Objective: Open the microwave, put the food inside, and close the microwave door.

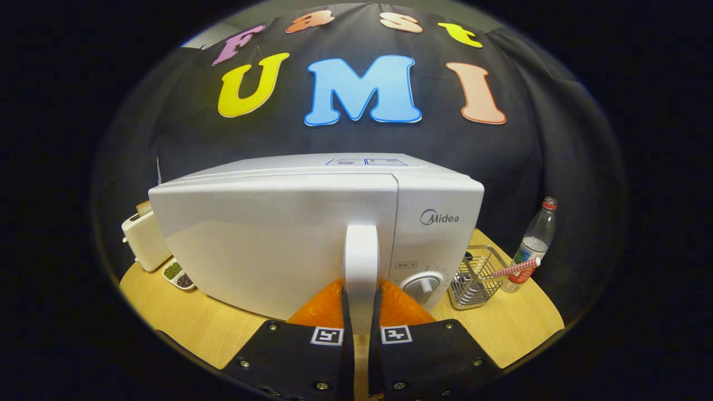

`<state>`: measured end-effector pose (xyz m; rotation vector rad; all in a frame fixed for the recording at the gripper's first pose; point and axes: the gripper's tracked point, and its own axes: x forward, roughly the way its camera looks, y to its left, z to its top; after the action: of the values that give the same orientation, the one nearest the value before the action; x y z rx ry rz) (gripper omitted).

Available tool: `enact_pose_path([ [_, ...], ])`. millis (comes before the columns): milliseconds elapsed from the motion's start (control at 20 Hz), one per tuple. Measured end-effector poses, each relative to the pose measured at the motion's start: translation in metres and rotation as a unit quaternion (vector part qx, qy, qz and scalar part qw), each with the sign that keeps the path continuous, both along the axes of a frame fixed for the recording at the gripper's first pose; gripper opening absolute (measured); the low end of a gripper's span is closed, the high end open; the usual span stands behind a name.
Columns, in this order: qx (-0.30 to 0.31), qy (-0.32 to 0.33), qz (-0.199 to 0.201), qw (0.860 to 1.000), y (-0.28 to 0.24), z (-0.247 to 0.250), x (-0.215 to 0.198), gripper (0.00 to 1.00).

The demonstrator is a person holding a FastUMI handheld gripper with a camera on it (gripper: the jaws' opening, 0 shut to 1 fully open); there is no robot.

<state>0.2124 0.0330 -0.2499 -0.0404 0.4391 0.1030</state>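
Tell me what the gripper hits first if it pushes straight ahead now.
The microwave door: the gripper has its fingers either side of the door handle, seemingly closed on it, so almost nothing separates them.

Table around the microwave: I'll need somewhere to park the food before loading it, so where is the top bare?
Bare wood lies ahead of the microwave, beside the fingers: left below the spice dish, right below the wire basket. Crowded: toaster and dish at left, basket and bottle at right. The gripper is shut on the door handle.
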Motion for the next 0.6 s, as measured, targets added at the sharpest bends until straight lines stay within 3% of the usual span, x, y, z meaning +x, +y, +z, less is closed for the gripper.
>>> enact_pose_path([
  [600,0.001,0.016,-0.043,0.999,0.016,0.006,-0.083,0.11],
])
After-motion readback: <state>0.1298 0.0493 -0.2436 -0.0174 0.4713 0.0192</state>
